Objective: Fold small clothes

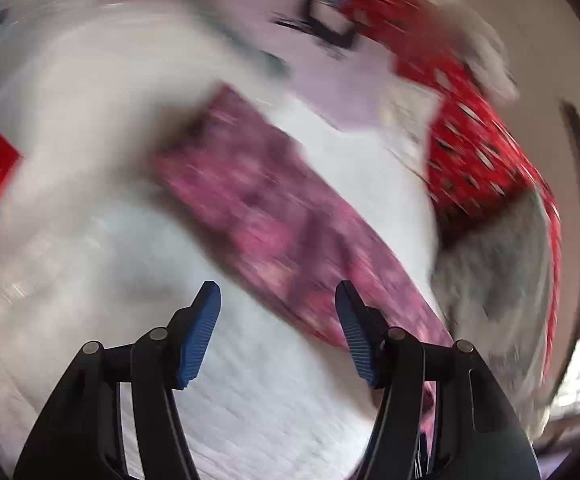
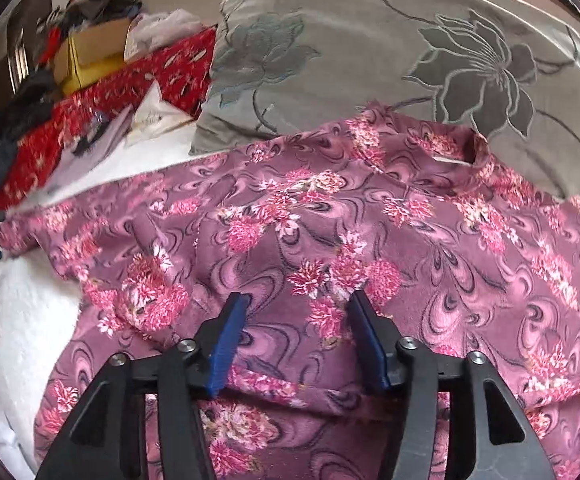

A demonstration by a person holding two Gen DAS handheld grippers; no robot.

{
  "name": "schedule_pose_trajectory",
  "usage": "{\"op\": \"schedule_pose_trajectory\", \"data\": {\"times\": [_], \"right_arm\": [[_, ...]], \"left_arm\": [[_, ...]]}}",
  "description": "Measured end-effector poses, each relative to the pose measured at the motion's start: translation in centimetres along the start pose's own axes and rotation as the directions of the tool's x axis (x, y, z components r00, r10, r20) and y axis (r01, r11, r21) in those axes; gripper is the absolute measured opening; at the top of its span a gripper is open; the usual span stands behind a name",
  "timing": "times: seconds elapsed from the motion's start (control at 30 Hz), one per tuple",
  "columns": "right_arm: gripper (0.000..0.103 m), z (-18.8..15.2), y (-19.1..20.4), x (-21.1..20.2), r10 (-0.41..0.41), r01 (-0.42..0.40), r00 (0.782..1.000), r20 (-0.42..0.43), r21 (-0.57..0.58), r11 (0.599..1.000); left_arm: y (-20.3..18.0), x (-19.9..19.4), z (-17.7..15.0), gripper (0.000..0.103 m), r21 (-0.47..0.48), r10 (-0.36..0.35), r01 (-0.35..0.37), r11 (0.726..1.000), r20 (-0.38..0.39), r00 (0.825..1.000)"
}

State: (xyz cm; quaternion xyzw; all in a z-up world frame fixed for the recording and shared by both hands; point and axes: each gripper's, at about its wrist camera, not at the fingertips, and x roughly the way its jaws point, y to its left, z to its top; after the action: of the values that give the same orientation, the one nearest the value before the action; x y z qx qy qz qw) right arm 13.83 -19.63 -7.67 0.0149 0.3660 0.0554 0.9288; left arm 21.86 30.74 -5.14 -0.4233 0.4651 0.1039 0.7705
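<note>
- Left gripper [image 1: 277, 332]: jaws spread wide, holding nothing; view heavily blurred.
- Right gripper [image 2: 298, 340]: jaws wide apart over the cloth — nothing clamped.
- Floral purple garment [image 2: 330, 240]: spread across centre frame on white bedding [image 2: 17, 312], collar at upper right, touching the grey pillow [image 2: 370, 52].

I see the mauve garment [image 2: 330, 240] with pink flower print spread flat and rumpled on the white bed [image 2: 17, 312], collar toward the grey pillow [image 2: 370, 48].
</note>
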Motion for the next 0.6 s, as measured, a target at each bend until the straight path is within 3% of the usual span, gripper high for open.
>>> {"op": "schedule_pose_trajectory", "data": {"times": [0.13, 0.23, 0.33, 0.4, 0.43, 0.5, 0.6], "right_arm": [[0.063, -0.1, 0.0, 0.1, 0.013, -0.013, 1.000, 0.007, 0.001, 1.000], [0.063, -0.1, 0.0, 0.1, 0.021, -0.021, 1.000, 0.011, 0.005, 1.000], [0.064, -0.2, -0.1, 0.0, 0.026, -0.026, 1.000, 0.013, 0.008, 1.000], [0.064, -0.2, -0.1, 0.1, 0.027, -0.027, 1.000, 0.014, 0.008, 1.000], [0.064, -0.2, -0.1, 0.0, 0.028, -0.028, 1.000, 0.014, 0.008, 1.000], [0.065, -0.2, -0.1, 0.0, 0.030, -0.030, 0.999, 0.015, 0.010, 1.000], [0.065, -0.2, -0.2, 0.0, 0.029, -0.029, 0.999, 0.016, 0.009, 1.000]], "left_arm": [[2.2, 2.3, 1.5, 0.059, -0.078, 0.013, -0.015, 0.997, -0.024, 1.000], [1.6, 3.0, 2.1, 0.071, -0.079, 0.010, -0.009, 0.997, 0.015, 1.000], [1.6, 3.0, 3.2, 0.069, -0.096, -0.009, 0.015, 0.995, 0.068, 0.998], [1.9, 3.5, 3.8, 0.032, -0.127, -0.057, 0.066, 0.990, 0.073, 0.996], [1.8, 3.9, 4.0, 0.008, -0.127, -0.086, 0.093, 0.988, 0.058, 0.995], [1.1, 3.6, 4.0, 0.006, -0.107, -0.106, 0.112, 0.988, 0.056, 0.993], [-1.0, 1.8, 3.4, 0.006, -0.004, -0.115, 0.115, 0.993, 0.088, 0.989]]}}
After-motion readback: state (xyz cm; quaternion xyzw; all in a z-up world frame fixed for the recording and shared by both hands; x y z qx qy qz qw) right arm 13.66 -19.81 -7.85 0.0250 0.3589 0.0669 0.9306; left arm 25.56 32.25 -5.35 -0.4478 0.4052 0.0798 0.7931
